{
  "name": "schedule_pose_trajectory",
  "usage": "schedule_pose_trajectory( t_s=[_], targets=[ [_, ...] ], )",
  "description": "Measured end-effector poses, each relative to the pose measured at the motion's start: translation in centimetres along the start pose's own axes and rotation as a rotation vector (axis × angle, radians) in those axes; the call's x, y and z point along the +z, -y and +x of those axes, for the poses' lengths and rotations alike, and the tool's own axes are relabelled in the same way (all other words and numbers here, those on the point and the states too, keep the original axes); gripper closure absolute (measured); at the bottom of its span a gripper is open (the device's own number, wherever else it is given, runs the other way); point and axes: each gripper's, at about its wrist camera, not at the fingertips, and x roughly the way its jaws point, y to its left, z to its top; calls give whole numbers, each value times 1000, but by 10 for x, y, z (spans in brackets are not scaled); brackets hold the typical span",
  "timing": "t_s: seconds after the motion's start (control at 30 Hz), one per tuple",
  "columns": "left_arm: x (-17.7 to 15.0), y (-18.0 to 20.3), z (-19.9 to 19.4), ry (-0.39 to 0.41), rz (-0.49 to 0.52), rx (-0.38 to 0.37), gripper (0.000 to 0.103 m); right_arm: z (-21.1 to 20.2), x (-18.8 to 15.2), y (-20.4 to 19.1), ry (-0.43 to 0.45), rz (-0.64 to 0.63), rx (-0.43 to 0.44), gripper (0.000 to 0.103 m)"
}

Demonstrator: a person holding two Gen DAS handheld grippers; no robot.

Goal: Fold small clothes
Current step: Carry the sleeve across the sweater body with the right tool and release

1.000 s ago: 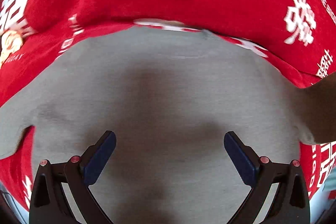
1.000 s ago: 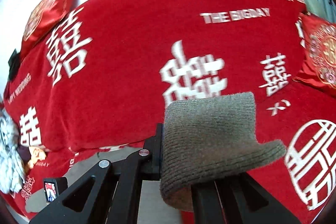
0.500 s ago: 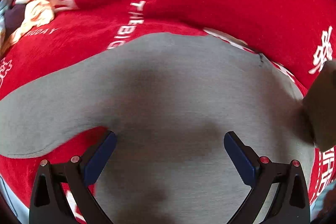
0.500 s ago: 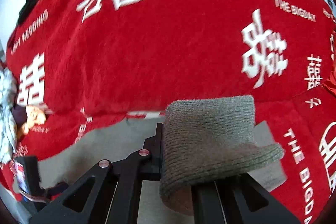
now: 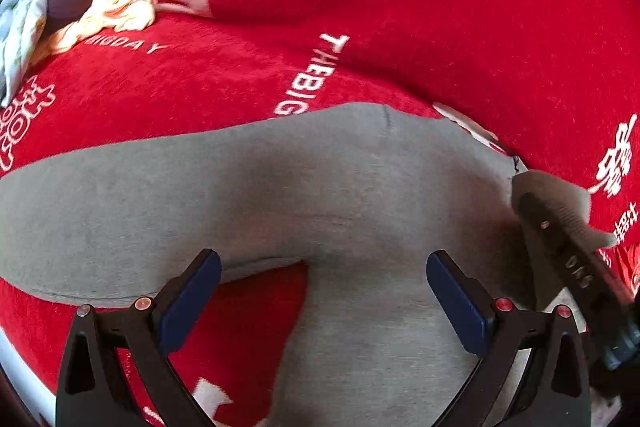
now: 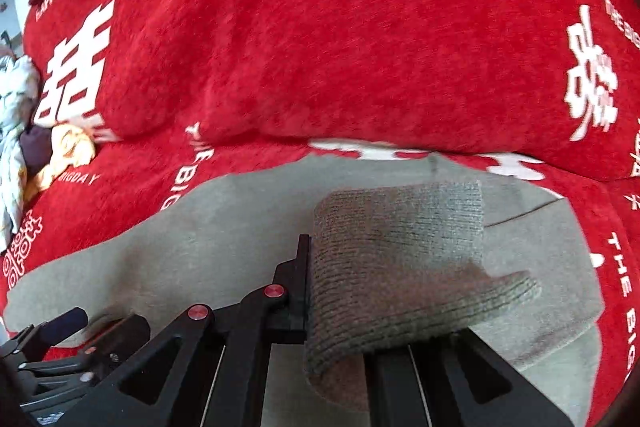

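Now the grey knit garment [image 5: 320, 195] lies spread on the seat of a red sofa cover [image 5: 460, 7] printed with white double-happiness characters and the words "THE BIG DAY" and "HAPPY WEDDING", its upper edge running along the crease where the seat meets the backrest. One long part of the garment stretches toward the left edge of the seat, and a wedge of red cover shows below it in the left wrist view. The left gripper [image 5: 324, 303] hovers over the body of the garment with its blue-padded fingers [image 5: 190, 301] spread wide and nothing between them. The right gripper [image 6: 384, 307] is clamped on the ribbed cuff [image 6: 400, 259] of the garment, which stands up from the jaws and curls over to the right; in the left wrist view this gripper [image 5: 560, 227] shows at the right edge with the cuff draped on it, just above the right side of the garment. Toward the far left end of the seat sits a small heap of other clothes [image 5: 80, 7], pale floral, dark and yellowish pieces bunched against the backrest, well apart from the grey garment.
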Motion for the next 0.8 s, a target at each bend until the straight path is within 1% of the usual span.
schedule_pose_trajectory(
  t_s=[0.13, 0.2, 0.23, 0.27, 0.3, 0.33, 0.37, 0.43, 0.53, 0.6, 0.67, 0.7, 0.73, 0.77, 0.8],
  targets=[
    [-1, -12, 4, -12, -22, -1, 0, 17, -7, -19, -57, -39, 20, 97],
    [-2, -19, 6, -20, -48, -14, 0, 25, -13, -22, -95, -43, 39, 92],
    [-2, -21, 6, -22, -57, -20, 0, 28, -16, -24, -114, -54, 50, 87],
    [-2, -24, 7, -24, -73, -26, 0, 29, -18, -26, -122, -70, 61, 76],
    [-3, -26, 6, -23, -82, -29, 0, 29, -20, -29, -124, -86, 70, 59],
    [-3, -29, 5, -20, -93, -30, 0, 27, -22, -33, -123, -108, 79, 50],
    [-2, -32, 3, -15, -104, -28, 0, 25, -22, -36, -123, -124, 88, 38],
    [-3, -39, 0, -10, -129, -27, 0, 15, -21, -40, -117, -165, 115, 37],
    [-1, -51, -7, 6, -172, -23, 0, -12, -11, -35, -88, -193, 192, 36],
    [1, -54, -10, 11, -200, -17, 0, -28, -5, -28, -65, -192, 239, 29],
    [1, -53, -12, 9, -202, -24, 0, -47, 1, -17, -31, -185, 276, 28],
    [0, -50, -14, 15, -194, -23, 0, -55, 3, -10, -13, -177, 299, 25],
    [-1, -46, -15, 18, -186, -16, 0, -58, 4, -5, -4, -166, 307, 24],
    [-2, -40, -14, 12, -174, -13, 0, -58, 4, 0, 2, -161, 295, 24],
    [-2, -35, -13, 3, -162, -17, 0, -57, 4, 6, 2, -161, 262, 24]
  ],
)
